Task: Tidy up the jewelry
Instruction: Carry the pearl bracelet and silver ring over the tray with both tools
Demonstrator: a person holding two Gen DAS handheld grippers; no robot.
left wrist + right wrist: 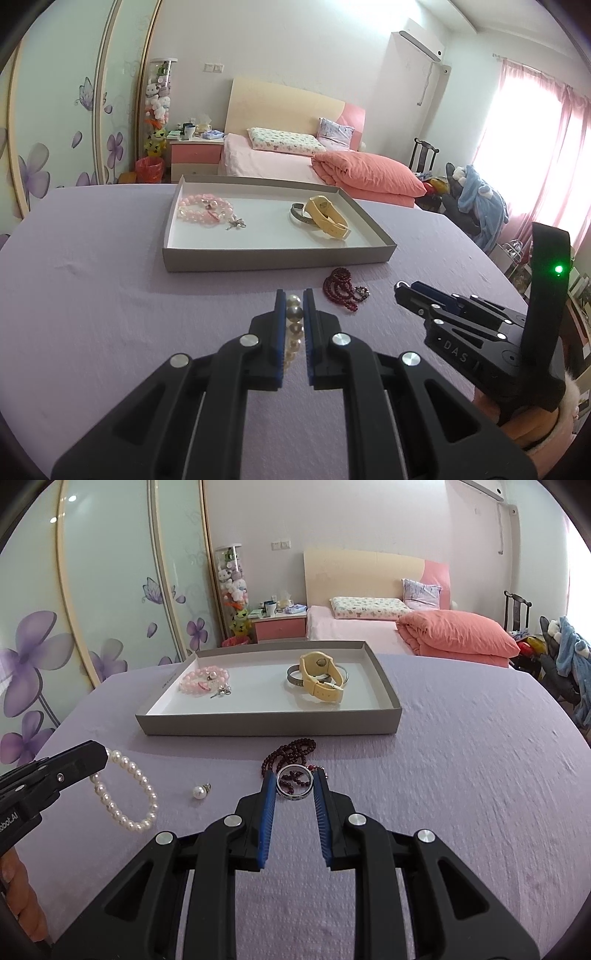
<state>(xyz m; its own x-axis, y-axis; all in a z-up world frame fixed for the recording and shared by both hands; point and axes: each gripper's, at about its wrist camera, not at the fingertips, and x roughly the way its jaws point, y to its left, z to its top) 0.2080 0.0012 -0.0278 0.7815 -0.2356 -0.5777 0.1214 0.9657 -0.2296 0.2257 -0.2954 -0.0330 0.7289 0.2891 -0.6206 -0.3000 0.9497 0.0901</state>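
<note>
My left gripper (294, 295) is shut on a white pearl bracelet (293, 332); in the right wrist view (92, 764) the bracelet (127, 794) hangs from it onto the purple cloth. My right gripper (294, 781) is shut on a silver ring bangle (294, 783) just above a dark red bead string (291, 755). The red beads also show in the left wrist view (340, 286). A grey tray (266, 725) holds a pink bead bracelet (205, 679), a yellow watch (321, 679) and a grey bangle (293, 677). A loose pearl earring (200, 792) lies on the cloth.
The purple-covered table (461, 760) spreads wide to the right of the tray. A pink bed (369, 627), a nightstand (280, 626) and a painted wardrobe (92, 609) stand behind it. My right gripper body (480, 325) shows at the right of the left wrist view.
</note>
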